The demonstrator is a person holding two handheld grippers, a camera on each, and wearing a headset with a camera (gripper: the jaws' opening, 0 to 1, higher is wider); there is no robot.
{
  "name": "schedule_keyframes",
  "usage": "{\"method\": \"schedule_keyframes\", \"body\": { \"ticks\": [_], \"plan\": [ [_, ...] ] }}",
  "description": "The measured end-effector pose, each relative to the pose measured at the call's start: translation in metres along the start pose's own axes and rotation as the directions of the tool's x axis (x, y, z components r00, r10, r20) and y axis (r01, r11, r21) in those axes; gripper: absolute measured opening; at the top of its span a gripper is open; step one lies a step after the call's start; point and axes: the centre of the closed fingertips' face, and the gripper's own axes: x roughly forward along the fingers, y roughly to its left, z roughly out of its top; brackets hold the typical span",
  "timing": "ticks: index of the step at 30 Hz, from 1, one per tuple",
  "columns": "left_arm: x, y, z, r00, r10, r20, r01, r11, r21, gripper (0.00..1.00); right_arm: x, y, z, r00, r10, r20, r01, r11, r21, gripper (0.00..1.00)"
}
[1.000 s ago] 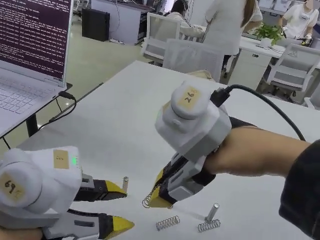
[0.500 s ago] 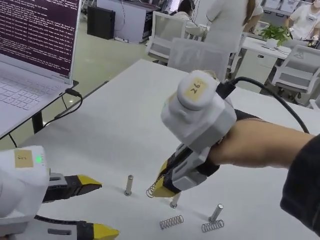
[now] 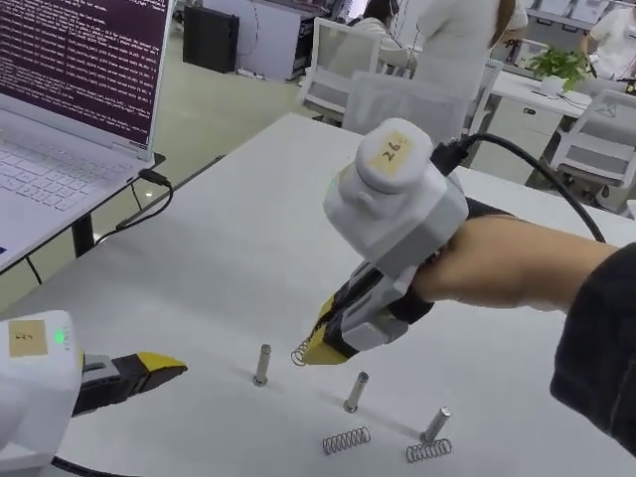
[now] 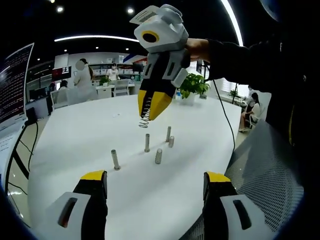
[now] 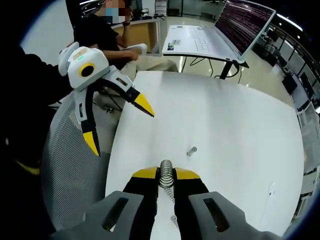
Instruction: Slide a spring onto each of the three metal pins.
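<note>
We have a broad white table [image 3: 248,229] under everything. An open laptop [image 3: 70,99] sits beside its left edge, the dark screen full of text.

The right gripper [image 3: 316,350] reaches in from the right and tilts down toward the tabletop. Its yellow-tipped jaws are pinched tight on a spring [image 3: 299,355]. In the right gripper view we see the coil almost end-on, clamped between the two tips and poking out ahead of them.

The left gripper [image 4: 155,177] sits low at the near left, its jaws spread wide with nothing between them, well apart from the work.

Three metal pins stand upright in a slanted row on the table, all of them bare: the left pin [image 3: 262,365], the middle pin [image 3: 356,392] and the right pin [image 3: 434,424]. The clamped spring hangs clear of the tabletop near the top of the left pin, on its right side in the head view and not threaded over it. We cannot tell whether the coil is lined up with the pin.

Two loose springs lie on their sides. One loose spring [image 3: 346,440] rests in front of the middle pin, and the other loose spring [image 3: 427,452] rests at the foot of the right pin — whether it touches the pin we cannot tell.
</note>
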Motion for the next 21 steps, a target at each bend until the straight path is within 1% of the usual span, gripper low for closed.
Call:
{"method": "schedule_keyframes", "body": {
  "ticks": [3,4,8,12,14,19,21],
  "plan": [
    [0.002,0.002,-0.004,1.0000,0.002,-0.006,-0.002,1.000,0.005,0.78,0.002,-0.005,0.003,1.0000,-0.006,0.000,0.006,1.000,-0.003,0.08],
    [0.003,0.003,-0.007,1.0000,0.005,-0.006,-0.005,1.000,0.006,0.78,0.004,-0.011,0.006,0.9999,-0.011,-0.002,0.011,1.000,-0.010,0.08],
    [0.003,0.006,-0.010,0.9999,-0.006,0.016,0.006,1.000,0.013,0.80,0.008,-0.016,0.009,1.0000,-0.007,0.001,0.007,1.000,-0.008,0.08],
    [0.009,0.010,-0.018,0.9998,-0.015,0.009,0.015,1.000,0.025,0.79,0.014,-0.024,0.011,0.9999,-0.009,-0.009,0.009,1.000,-0.011,0.08],
    [0.013,0.011,-0.022,0.9998,-0.021,-0.004,0.021,1.000,0.023,0.79,0.019,-0.030,0.014,0.9999,-0.005,-0.013,0.005,1.000,-0.008,0.08],
    [0.017,0.010,-0.018,0.9992,-0.034,0.021,0.033,0.999,0.027,0.79,0.032,-0.042,0.016,0.9996,0.003,-0.029,-0.003,1.000,0.002,0.08],
    [0.019,0.011,-0.018,0.9993,-0.033,0.018,0.033,0.999,0.029,0.79,0.038,-0.048,0.015,0.9989,0.002,-0.047,-0.002,1.000,0.010,0.08]
  ]
}}
